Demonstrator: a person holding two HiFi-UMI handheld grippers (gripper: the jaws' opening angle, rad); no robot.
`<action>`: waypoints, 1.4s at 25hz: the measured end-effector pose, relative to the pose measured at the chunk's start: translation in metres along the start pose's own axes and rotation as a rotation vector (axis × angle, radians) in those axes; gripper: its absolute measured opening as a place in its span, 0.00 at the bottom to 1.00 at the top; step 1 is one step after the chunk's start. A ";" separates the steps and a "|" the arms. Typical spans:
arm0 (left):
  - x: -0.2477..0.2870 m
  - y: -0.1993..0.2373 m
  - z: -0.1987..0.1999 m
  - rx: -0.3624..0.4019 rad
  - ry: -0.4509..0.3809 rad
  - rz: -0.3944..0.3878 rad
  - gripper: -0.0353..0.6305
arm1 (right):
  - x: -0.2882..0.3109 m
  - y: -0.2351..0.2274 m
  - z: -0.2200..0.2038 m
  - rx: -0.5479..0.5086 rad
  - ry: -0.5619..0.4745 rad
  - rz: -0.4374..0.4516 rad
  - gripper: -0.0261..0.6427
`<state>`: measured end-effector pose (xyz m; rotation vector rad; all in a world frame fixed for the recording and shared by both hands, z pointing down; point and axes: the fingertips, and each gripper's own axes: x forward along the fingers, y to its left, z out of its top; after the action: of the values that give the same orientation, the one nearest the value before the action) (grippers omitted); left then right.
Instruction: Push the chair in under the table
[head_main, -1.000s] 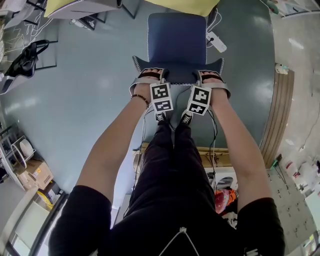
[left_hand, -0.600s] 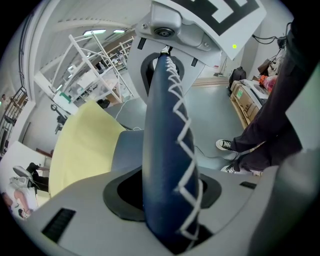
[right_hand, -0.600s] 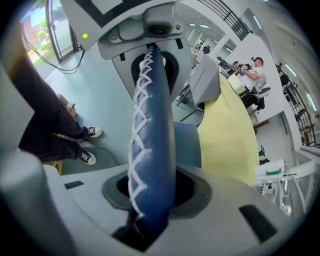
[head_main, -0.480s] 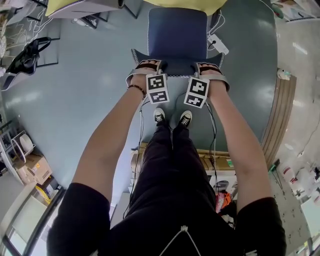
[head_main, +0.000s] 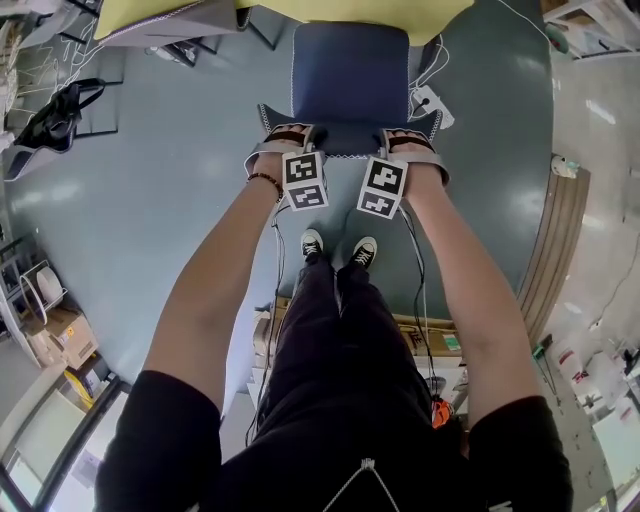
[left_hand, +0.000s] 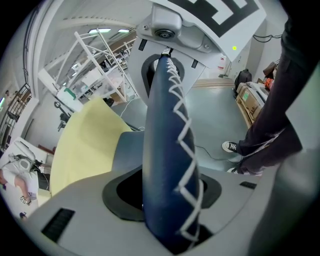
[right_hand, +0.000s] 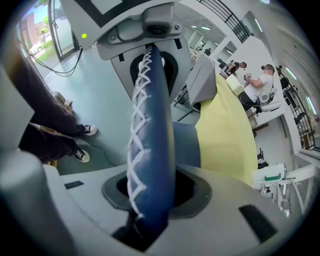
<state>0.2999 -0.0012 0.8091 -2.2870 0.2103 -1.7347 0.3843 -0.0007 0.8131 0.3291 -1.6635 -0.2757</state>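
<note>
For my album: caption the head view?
Left gripper and right gripper clamp the backrest of a blue chair near a yellow table.

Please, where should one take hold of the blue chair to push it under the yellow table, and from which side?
Grip the backrest top edge, from above and behind, one gripper near each corner, as the left gripper and right gripper do now. The padded edge is thin enough for the jaws, and the chair faces the table.

Glossy blue-grey floor (head_main: 150, 200) with pale glare, black bag (head_main: 50, 110) at ten o'clock, cardboard boxes (head_main: 60, 340) at eight, curved wooden strip (head_main: 558, 230) at three, white power strip (head_main: 432, 97) at one, possibly white wire racks (left_hand: 95, 70) beyond
</note>
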 end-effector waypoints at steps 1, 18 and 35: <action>0.002 0.004 0.000 -0.003 0.001 0.002 0.34 | 0.002 -0.004 -0.001 -0.002 -0.001 0.003 0.23; 0.018 0.084 -0.017 0.011 -0.026 0.013 0.34 | 0.029 -0.078 0.011 0.016 0.005 0.001 0.24; 0.041 0.178 -0.029 0.024 -0.038 0.023 0.34 | 0.062 -0.169 0.014 0.022 0.001 -0.026 0.24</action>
<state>0.2912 -0.1857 0.8022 -2.2896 0.2073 -1.6720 0.3732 -0.1807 0.8063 0.3676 -1.6633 -0.2765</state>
